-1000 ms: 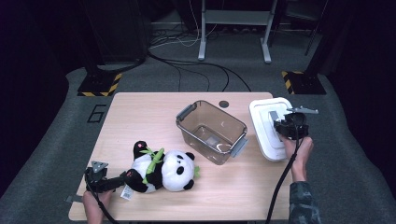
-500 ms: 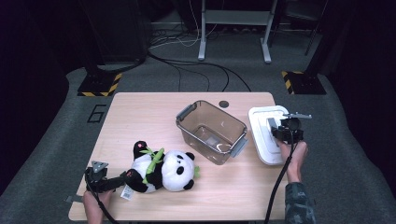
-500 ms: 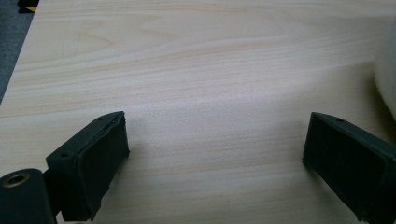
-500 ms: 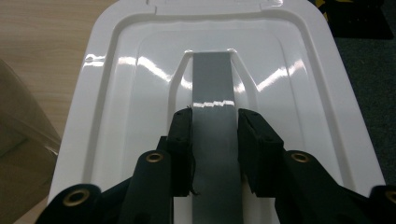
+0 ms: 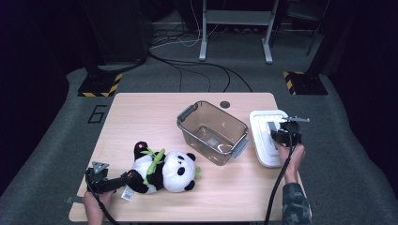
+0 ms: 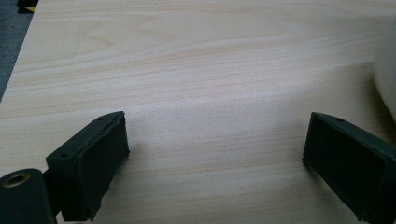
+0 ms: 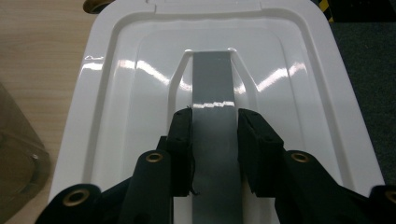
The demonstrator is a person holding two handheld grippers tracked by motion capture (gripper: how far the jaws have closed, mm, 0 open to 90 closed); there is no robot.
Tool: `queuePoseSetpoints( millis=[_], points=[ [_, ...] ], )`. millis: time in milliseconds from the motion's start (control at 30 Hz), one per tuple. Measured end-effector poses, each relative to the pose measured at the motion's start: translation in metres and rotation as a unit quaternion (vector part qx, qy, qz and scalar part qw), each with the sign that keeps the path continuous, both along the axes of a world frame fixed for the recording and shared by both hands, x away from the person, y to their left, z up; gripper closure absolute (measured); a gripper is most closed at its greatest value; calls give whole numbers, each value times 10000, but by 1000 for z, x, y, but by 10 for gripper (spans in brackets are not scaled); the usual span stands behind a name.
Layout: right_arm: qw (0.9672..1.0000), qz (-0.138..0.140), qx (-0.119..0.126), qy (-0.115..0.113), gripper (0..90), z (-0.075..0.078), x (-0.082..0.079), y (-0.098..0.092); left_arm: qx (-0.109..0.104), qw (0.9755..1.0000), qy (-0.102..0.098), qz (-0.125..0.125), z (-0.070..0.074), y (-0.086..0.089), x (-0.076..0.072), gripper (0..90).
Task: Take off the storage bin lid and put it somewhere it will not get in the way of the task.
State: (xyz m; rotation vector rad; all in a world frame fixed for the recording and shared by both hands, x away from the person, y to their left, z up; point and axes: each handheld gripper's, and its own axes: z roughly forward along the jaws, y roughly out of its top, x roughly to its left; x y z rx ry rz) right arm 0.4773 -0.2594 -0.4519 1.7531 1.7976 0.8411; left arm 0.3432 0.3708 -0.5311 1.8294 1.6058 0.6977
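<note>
A black-and-white panda plush lies on its side near the front left of the wooden table. My left gripper rests at the panda's feet. In the left gripper view this left gripper is open wide over bare wood, with a white patch of the plush at the right edge. A clear plastic bin with grey latches stands mid-table, nothing inside it. To its right lies a white lid. My right gripper is shut on the lid's grey handle.
A small dark round disc is set into the table behind the bin. The lid lies close to the table's right edge, with grey floor beyond. The clear bin's wall is just left of it. Cables trail from both grippers.
The right gripper and the white lid have shifted slightly left and toward the near edge. The left gripper and the panda have stayed put.
</note>
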Motion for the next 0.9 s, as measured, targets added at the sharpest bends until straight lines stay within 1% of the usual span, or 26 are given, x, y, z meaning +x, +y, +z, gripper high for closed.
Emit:
queuePoseSetpoints(
  millis=[67, 133, 167, 200, 233, 267, 367, 467, 600, 667, 700, 767, 900],
  points=[
    [10000, -24, 50, 62, 665, -5, 2, 0, -7, 10000, 6, 1, 0, 0, 0, 62],
    [9999, -23, 11, 144, 665, -10, 4, 0, -8, 10000, 5, 1, 0, 0, 0, 62],
    [9998, -47, 69, 187, 665, -13, 5, 0, -6, 10000, 7, -2, 0, 0, 0, 62],
    [9997, -57, 76, 239, 665, -15, 5, -1, -8, 10000, 2, -8, 0, 0, 0, 62],
    [9995, -99, 120, 264, 665, -18, 6, -1, -13, 10000, 7, -7, 0, 0, 0, 62],
    [9996, -88, 101, 264, 666, -20, 7, -1, -15, 10000, 6, -4, 0, 0, 0, 62],
    [9991, -153, 164, 362, 665, -26, 9, 1, -7, 10000, 0, -8, 0, 0, 0, 62],
    [9988, -165, 167, 426, 665, -32, 11, 1, -2, 10000, -2, -5, 0, 0, 0, 62],
    [9987, -192, 153, 456, 665, -38, 12, 1, -3, 10000, -3, -2, 0, 0, 0, 62],
    [9983, -226, 149, 517, 665, -40, 13, 3, 0, 10000, -1, -4, 0, 0, 0, 62],
    [9982, -250, 163, 521, 665, -41, 13, 4, -1, 10000, -2, -6, 0, 0, 0, 62],
    [9983, -236, 100, 515, 664, -43, 14, 5, -1, 10000, -2, -4, 0, 0, 0, 62],
    [9984, -271, 115, 482, 664, -45, 16, 8, -7, 10000, -1, -7, 0, 0, 0, 62]
  ],
)
